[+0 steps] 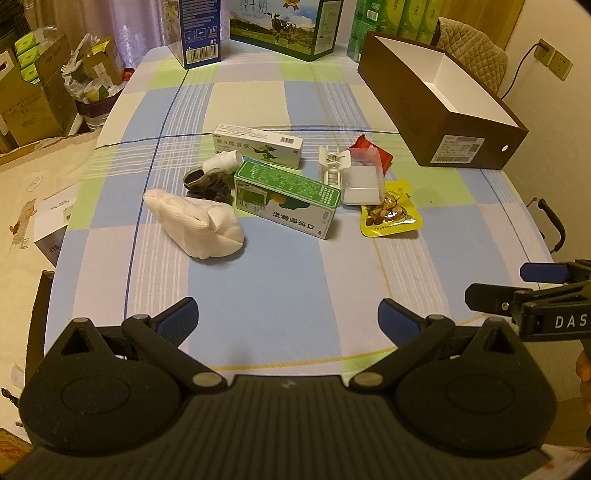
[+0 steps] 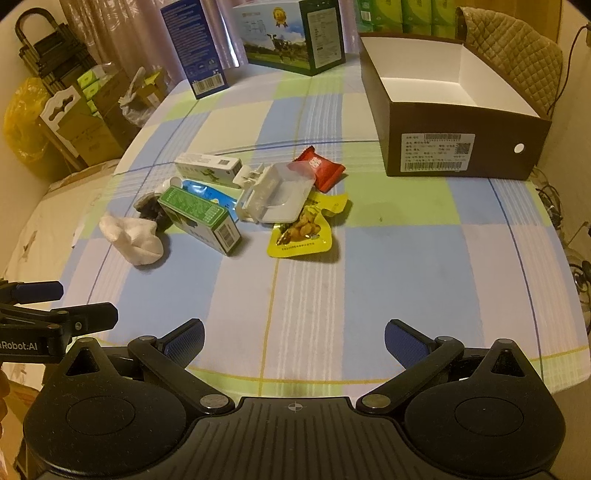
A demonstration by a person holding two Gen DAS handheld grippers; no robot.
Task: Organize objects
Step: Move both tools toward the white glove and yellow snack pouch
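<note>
A pile of small objects lies mid-table: a green medicine box (image 1: 290, 197) (image 2: 201, 218), a long white tube box (image 1: 258, 144) (image 2: 208, 168), a white cloth bundle (image 1: 195, 223) (image 2: 133, 236), a white bottle (image 1: 221, 162), a dark lump (image 1: 207, 184), a clear plastic case (image 1: 360, 181) (image 2: 277, 195), a yellow snack packet (image 1: 389, 216) (image 2: 301, 232) and a red packet (image 1: 371, 149) (image 2: 319, 166). An empty brown box (image 1: 443, 122) (image 2: 458, 147) with a white inside stands at the far right. My left gripper (image 1: 288, 317) and right gripper (image 2: 293, 341) both hang open over the near table edge, holding nothing.
A blue carton (image 1: 199, 29) (image 2: 195, 48) and a cow-print milk carton (image 1: 280, 26) (image 2: 291, 37) stand at the table's far edge, green packs behind them. Cardboard boxes (image 1: 33, 92) sit on the floor to the left; a padded chair (image 2: 513, 48) stands behind the brown box.
</note>
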